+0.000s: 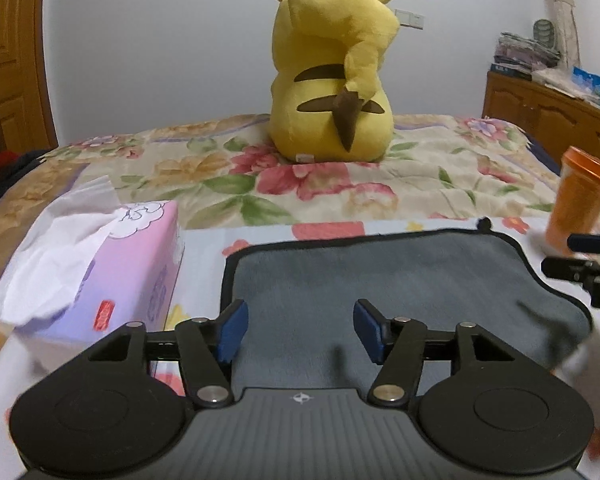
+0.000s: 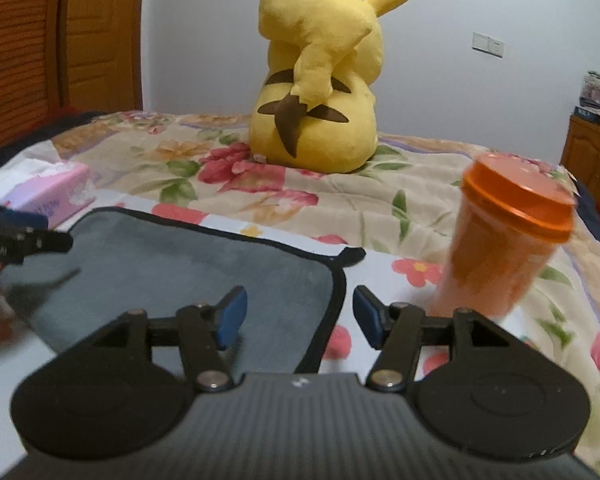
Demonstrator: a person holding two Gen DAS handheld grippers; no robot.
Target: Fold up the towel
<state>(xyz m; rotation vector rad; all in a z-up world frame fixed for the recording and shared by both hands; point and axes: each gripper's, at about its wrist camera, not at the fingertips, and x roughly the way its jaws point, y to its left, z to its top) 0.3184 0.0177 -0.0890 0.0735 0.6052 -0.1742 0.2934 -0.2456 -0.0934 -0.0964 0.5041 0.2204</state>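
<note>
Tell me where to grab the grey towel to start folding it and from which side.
Probably pinch the grey towel at its black-piped right edge, near the front. It lies flat on the floral sheet, so only the rim gives a lip. The right gripper, open, already straddles that edge; come in low from the right, clear of the orange cup.

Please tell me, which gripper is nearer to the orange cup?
The right gripper. The orange cup stands just ahead of it and to its right, beside the gray towel. The left gripper hangs over the towel, with the cup far off to its right.
</note>
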